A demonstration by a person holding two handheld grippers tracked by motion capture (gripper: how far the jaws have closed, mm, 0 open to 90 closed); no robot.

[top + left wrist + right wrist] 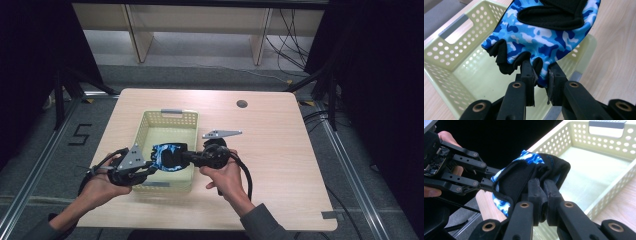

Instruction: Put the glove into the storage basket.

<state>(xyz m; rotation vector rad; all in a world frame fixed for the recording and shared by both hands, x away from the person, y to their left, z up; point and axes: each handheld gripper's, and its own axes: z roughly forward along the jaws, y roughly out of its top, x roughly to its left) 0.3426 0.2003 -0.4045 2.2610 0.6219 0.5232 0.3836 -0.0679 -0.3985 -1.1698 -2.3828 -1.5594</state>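
A blue camouflage fingerless glove (167, 155) with black trim hangs stretched between both grippers, over the near end of a pale yellow-green perforated basket (150, 122). My left gripper (149, 167) comes in from the left and is shut on the glove's finger end (541, 75). My right gripper (186, 159) comes in from the right and is shut on the glove's black cuff edge (544, 178). In the right gripper view the left gripper (489, 182) pinches the glove's far side. In the left gripper view the glove (536, 37) covers the upper middle, with the basket (454, 62) below it.
The basket's floor (594, 170) is bare; grey handle plates sit on its far rim (171, 111) and near rim (157, 184). The light wooden table (280, 150) has a round cable hole (242, 104) at the back right. Dark curtains flank the table.
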